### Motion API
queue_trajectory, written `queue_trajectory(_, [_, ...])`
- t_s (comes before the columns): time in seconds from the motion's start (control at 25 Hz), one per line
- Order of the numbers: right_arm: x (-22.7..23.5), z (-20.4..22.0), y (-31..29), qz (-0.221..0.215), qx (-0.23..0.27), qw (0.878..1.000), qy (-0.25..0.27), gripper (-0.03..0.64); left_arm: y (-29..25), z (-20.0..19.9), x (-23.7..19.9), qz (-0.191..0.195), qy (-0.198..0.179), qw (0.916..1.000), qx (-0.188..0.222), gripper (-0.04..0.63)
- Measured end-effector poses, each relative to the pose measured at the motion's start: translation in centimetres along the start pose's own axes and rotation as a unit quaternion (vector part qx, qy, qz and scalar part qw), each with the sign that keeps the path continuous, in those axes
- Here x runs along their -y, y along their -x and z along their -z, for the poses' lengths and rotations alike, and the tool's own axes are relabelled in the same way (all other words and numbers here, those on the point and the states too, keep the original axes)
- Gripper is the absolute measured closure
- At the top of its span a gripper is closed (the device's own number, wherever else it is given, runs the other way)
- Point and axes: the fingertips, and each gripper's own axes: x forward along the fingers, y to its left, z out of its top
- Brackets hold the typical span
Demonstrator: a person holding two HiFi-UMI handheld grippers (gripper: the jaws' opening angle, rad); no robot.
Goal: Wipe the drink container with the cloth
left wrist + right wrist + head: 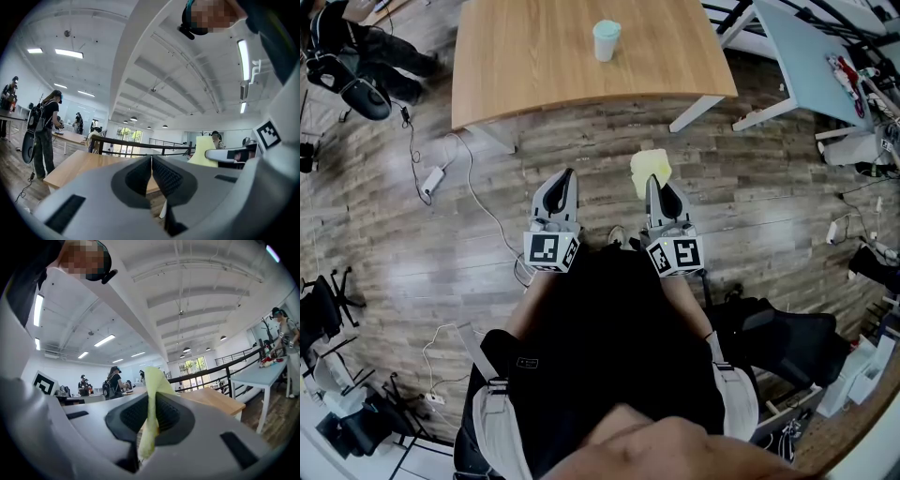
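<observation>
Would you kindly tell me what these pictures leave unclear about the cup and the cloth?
- The cup: head view, too small to show stains or contents; neither gripper view shows it.
- The cloth: right gripper view, its lower end hidden inside the right gripper; full size unseen.

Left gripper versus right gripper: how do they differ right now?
The grey left gripper holds nothing; the grey right gripper pinches a pale yellow cloth. The left gripper's jaws meet pad to pad; the right gripper's jaws are parted slightly by the cloth between them. Shared: both are shut, side by side over the plank floor, pointing toward the wooden table with the pale green cup.
</observation>
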Motion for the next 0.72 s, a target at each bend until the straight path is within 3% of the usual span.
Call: queue_trajectory(0.72, [-4.0,1.4,-2.3,0.029,-0.004,1.000,0.004,0.572,1.5,0.2,-4.4,0.025,0.008,0.9996,-0.012,0.571])
